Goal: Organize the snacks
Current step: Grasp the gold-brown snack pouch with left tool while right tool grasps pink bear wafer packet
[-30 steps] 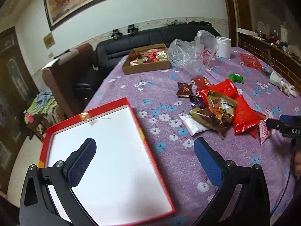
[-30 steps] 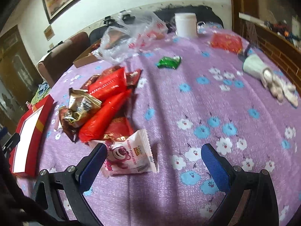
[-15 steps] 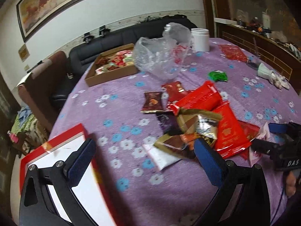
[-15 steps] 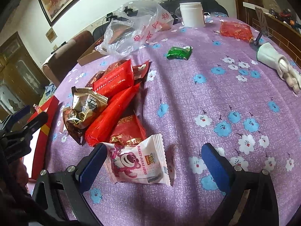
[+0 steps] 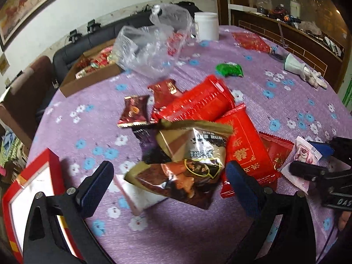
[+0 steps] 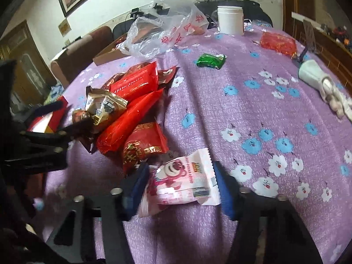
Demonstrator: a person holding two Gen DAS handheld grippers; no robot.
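Note:
A pile of snack packets lies on the purple flowered tablecloth (image 5: 198,231). My left gripper (image 5: 169,180) is open, its fingers on either side of a brown and gold packet (image 5: 182,176) at the pile's near edge. Behind it lie red packets (image 5: 198,103) and a dark red one (image 5: 134,112). My right gripper (image 6: 180,182) has its jaws close around a pink and white bear packet (image 6: 182,180), both pads at its edges. That packet (image 5: 304,154) and the right gripper (image 5: 312,160) show at the right of the left wrist view. A red tray (image 5: 30,176) with white floor sits at the left.
A cardboard box (image 5: 88,74) of snacks and a clear plastic bag (image 5: 151,48) stand at the back, with a white jar (image 5: 205,25). A green packet (image 6: 211,60), a red bag (image 6: 278,41) and a white glove (image 6: 325,85) lie to the right.
My left gripper swung right from over the red tray to the snack pile. My right gripper moved forward and narrowed around the pink bear packet.

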